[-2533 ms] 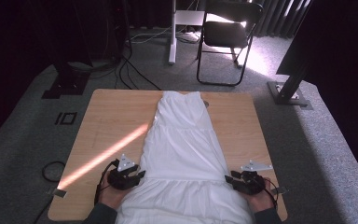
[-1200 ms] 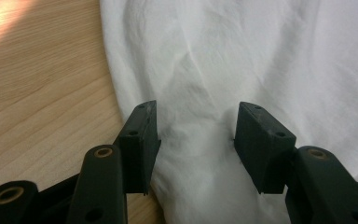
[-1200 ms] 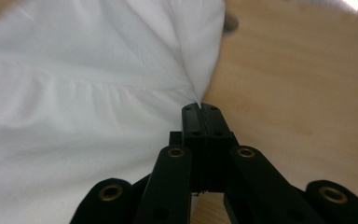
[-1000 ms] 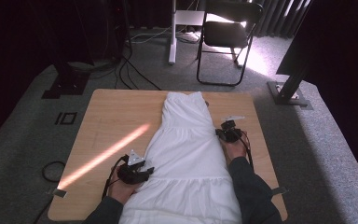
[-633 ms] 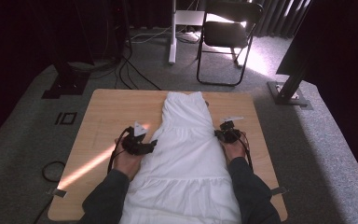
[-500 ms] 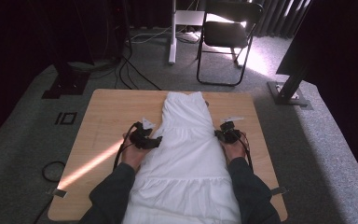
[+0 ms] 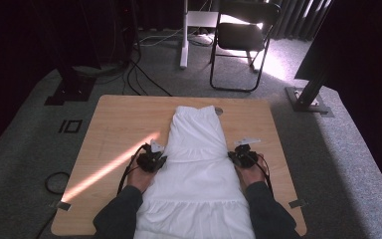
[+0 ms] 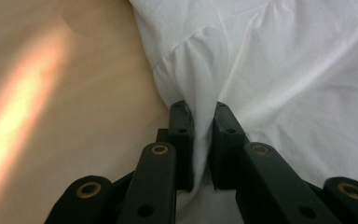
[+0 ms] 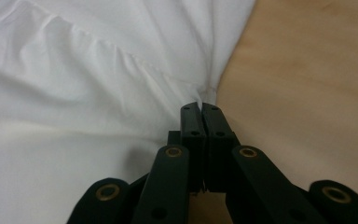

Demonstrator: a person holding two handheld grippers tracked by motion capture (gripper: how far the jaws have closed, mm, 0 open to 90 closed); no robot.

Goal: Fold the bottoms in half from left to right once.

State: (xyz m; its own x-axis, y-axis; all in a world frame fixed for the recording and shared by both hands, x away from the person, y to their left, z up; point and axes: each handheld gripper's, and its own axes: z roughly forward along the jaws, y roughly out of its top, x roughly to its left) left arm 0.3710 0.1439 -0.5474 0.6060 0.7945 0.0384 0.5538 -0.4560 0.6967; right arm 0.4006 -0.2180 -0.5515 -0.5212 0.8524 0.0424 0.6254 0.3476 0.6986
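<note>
A dim room with grey carpet holds a folding chair (image 7: 243, 37) beyond the wooden surface (image 7: 114, 124). A white dress (image 7: 196, 169) lies lengthwise along its middle (sunlight streaks left). The left claw (image 7: 155, 160), just closing, pinches its left edge; the right claw (image 7: 239, 155) clamps its right edge.

High view: fixed above the person's side, looks forward and down over the whole table (image 7: 114, 129), far off; floor and chair (image 7: 241, 37) at 12 o'clock. Left gripper view: rides the left gripper (image 8: 200, 123), very close, faces along its jaws onto the white garment (image 8: 284, 70)'s edge, wood at 9 o'clock. Right gripper view: same closeness on the right gripper (image 9: 200, 112), wood at 3 o'clock. All three views share the garment edges and tabletop.
</note>
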